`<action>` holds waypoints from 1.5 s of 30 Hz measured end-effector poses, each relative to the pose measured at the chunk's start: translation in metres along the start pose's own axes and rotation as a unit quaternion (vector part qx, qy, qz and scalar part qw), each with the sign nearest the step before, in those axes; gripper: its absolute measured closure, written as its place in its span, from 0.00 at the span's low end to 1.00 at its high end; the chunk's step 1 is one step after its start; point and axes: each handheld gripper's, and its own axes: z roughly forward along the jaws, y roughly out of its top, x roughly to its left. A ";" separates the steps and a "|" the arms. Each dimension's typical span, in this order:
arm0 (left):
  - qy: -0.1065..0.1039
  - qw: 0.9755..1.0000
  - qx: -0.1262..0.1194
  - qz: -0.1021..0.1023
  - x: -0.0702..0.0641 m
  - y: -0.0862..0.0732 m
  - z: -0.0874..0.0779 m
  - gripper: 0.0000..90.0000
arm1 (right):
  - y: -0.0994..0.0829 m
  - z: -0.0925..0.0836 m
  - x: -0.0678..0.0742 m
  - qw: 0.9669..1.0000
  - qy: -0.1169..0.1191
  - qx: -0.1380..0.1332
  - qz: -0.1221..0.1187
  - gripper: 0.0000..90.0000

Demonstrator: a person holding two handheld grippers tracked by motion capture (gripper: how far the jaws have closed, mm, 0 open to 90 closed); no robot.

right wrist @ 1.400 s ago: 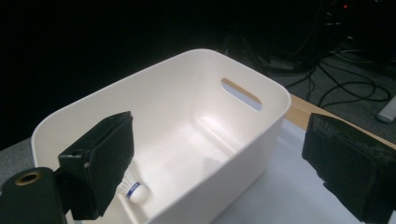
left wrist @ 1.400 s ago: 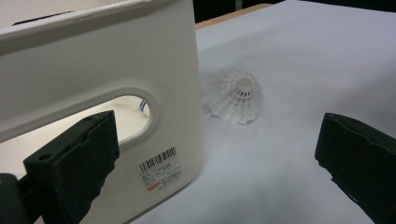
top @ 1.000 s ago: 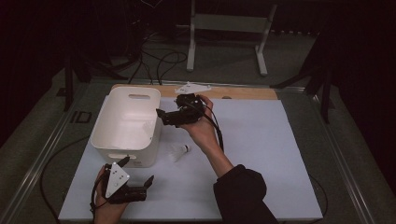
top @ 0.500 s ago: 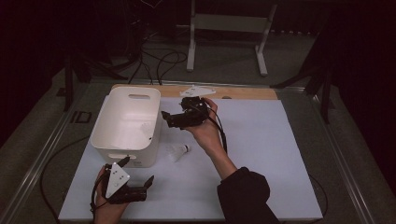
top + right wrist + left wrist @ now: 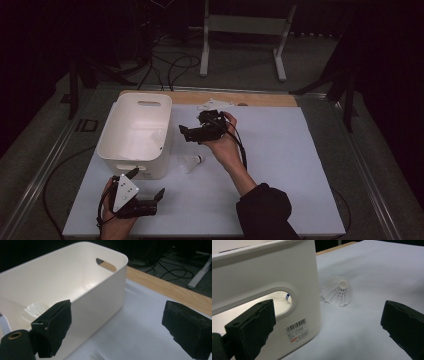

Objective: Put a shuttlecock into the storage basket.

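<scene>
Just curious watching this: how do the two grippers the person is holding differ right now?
The left gripper sits low at the near edge of the table, in front of the tub; the right gripper is farther up the table, beside the tub's right wall. The left one looks toward the shuttlecock, the right one toward the tub. The left carries a grey plate. Both are black, open and empty.

On the worktop [image 5: 300,165] a white bin [image 5: 136,131] stands left of the right gripper [image 5: 192,134] (jaws apart, nothing between them), a shuttlecock [image 5: 190,162] lies just beside the bin's near corner, and the left gripper [image 5: 150,197] rests nearer the front edge.
</scene>
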 end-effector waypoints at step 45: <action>-0.003 1.000 0.002 0.002 0.000 0.000 0.000 0.00 | -0.051 0.018 0.005 0.998 0.017 0.057 -0.002 0.09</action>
